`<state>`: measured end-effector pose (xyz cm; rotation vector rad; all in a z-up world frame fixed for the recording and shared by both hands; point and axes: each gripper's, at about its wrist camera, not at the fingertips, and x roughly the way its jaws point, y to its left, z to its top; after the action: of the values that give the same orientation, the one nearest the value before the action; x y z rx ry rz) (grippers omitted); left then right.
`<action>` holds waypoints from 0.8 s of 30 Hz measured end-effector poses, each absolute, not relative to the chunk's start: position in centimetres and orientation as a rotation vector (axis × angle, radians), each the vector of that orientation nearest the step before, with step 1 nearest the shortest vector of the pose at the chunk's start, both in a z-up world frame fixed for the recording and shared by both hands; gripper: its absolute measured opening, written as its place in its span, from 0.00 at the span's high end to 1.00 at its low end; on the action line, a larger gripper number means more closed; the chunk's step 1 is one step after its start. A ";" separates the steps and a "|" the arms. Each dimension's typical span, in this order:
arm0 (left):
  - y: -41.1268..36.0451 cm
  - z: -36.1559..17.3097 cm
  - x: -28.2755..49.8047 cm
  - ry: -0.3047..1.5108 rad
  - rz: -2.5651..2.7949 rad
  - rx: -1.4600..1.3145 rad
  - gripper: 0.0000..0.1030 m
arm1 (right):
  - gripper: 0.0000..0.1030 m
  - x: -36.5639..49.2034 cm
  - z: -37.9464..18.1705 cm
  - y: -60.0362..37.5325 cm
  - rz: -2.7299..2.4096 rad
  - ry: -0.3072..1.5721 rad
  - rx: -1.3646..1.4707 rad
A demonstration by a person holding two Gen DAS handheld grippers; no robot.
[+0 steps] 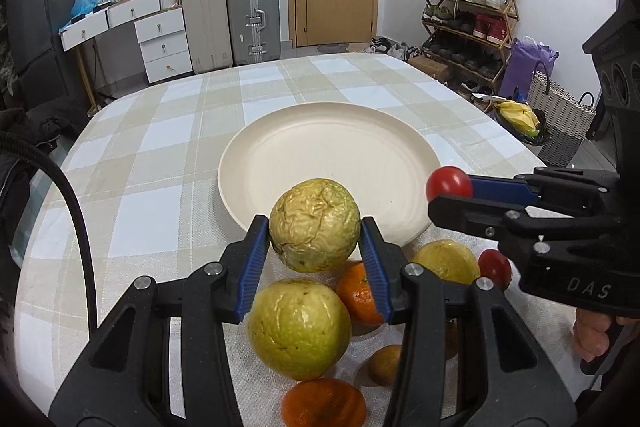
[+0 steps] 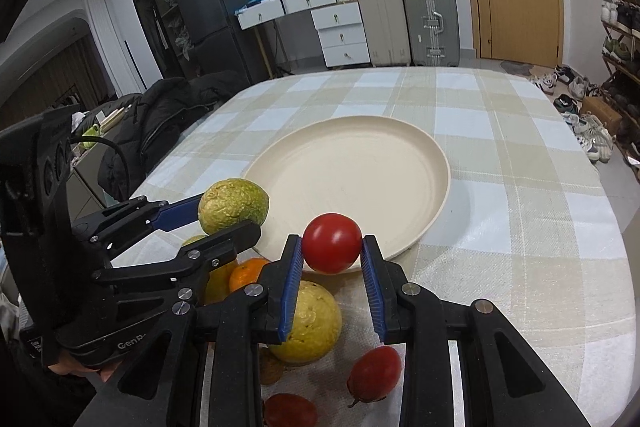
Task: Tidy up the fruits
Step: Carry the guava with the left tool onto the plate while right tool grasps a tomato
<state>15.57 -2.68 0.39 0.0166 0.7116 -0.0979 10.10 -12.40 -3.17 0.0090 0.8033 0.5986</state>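
My left gripper (image 1: 315, 239) is shut on a wrinkled yellow-green fruit (image 1: 315, 225) and holds it above the near rim of the cream plate (image 1: 320, 147). It also shows in the right wrist view (image 2: 233, 206). My right gripper (image 2: 331, 254) is shut on a red tomato (image 2: 331, 243), seen in the left wrist view (image 1: 449, 184), just over the plate's (image 2: 360, 179) near edge. Below lie a smooth yellow-green fruit (image 1: 299, 327), oranges (image 1: 359, 291), another yellow fruit (image 1: 446, 261) and red tomatoes (image 2: 376, 371) on a white cloth (image 2: 352, 311).
The plate sits on a checked tablecloth (image 1: 160, 155). Suitcases (image 1: 252, 15), a drawer unit (image 1: 160, 39) and a door stand behind the table. A shoe rack (image 1: 468, 7) and bags are at the right. A dark jacket (image 2: 160, 119) lies at the table's left.
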 end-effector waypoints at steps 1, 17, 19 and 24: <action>-2.6 0.3 15.7 0.715 -0.099 0.013 0.58 | 0.71 10.2 -3.3 -12.3 0.597 0.807 0.011; -1.8 -0.6 17.5 0.737 -0.120 -0.019 0.54 | 0.68 10.6 -3.7 -12.0 0.582 0.826 0.005; -1.3 -0.4 17.2 0.726 -0.124 -0.032 0.46 | 0.64 10.1 -3.4 -12.2 0.573 0.808 -0.004; -0.1 0.4 15.3 0.676 -0.112 -0.047 0.21 | 0.48 8.7 -2.8 -13.2 0.537 0.768 -0.020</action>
<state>15.34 -0.13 0.44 -0.0474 0.6760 -0.1124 8.71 -13.17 -2.81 -0.0196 0.7684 0.5368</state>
